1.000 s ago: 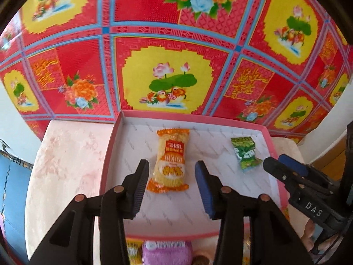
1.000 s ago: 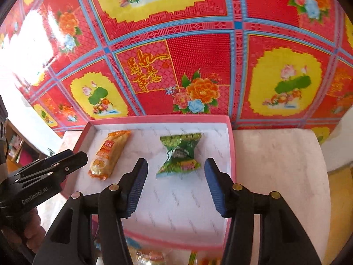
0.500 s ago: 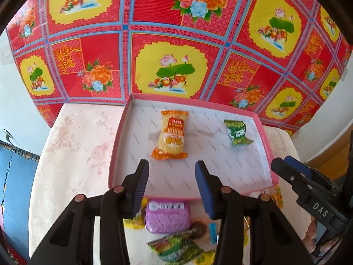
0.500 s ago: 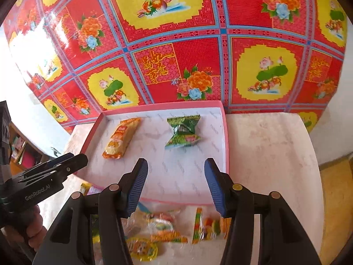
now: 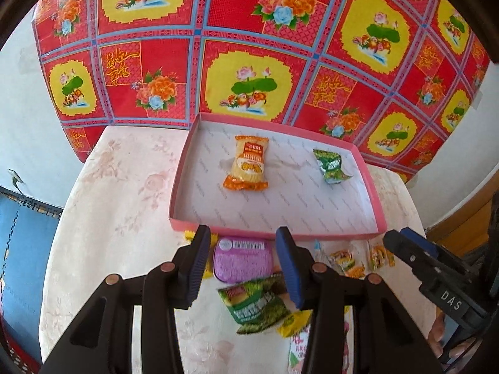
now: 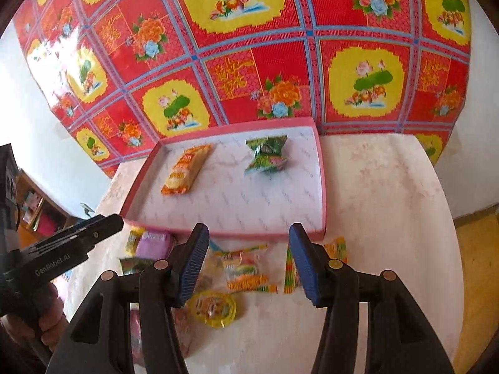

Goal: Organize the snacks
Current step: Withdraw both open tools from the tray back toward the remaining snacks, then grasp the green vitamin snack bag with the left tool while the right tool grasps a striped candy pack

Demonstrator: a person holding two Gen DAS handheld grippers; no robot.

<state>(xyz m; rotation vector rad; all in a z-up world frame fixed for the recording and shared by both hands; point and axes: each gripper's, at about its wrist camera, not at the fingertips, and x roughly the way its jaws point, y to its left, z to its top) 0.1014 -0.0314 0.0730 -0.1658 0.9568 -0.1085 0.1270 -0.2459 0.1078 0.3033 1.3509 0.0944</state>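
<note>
**Two snacks boxed, both grippers over the loose pile**

Red-and-yellow floral cloth (image 5: 249,46) hangs behind a pale marbled worktop (image 5: 118,205), and on that worktop sits a shallow pink-rimmed tray (image 5: 179,184) with a white liner. Two snacks already lie in it, well apart: an orange packet (image 5: 248,166) near the middle and a crumpled green packet (image 5: 330,166) toward the tray's right side. The rest of the snacks lie in a loose heap on the worktop just in front of the tray's near rim.

Judging by this, the sorting is barely begun, and the step in hand is picking the next item from the heap. Neither gripper carries anything. The left gripper (image 5: 241,268) hangs with its jaws partly apart and nothing pressed between the pads; a purple tin (image 5: 241,261) lies on the worktop directly between and below its fingertips, with a green bag (image 5: 255,307) just nearer the camera. The right gripper (image 6: 248,261) is likewise parted and empty, above a clear-wrapped orange snack (image 6: 246,271); a striped stick pack (image 6: 290,269) lies just beside its right finger and a round yellow jelly cup (image 6: 213,307) near its left.

The next move likely calls for each gripper to come down over one item and close on it alone. The tin looks rigid and about as wide as the left gap, so the jaws may need widening. The wrappers are thin, slippery and overlapping, so a neighbour could be dragged along.
</note>
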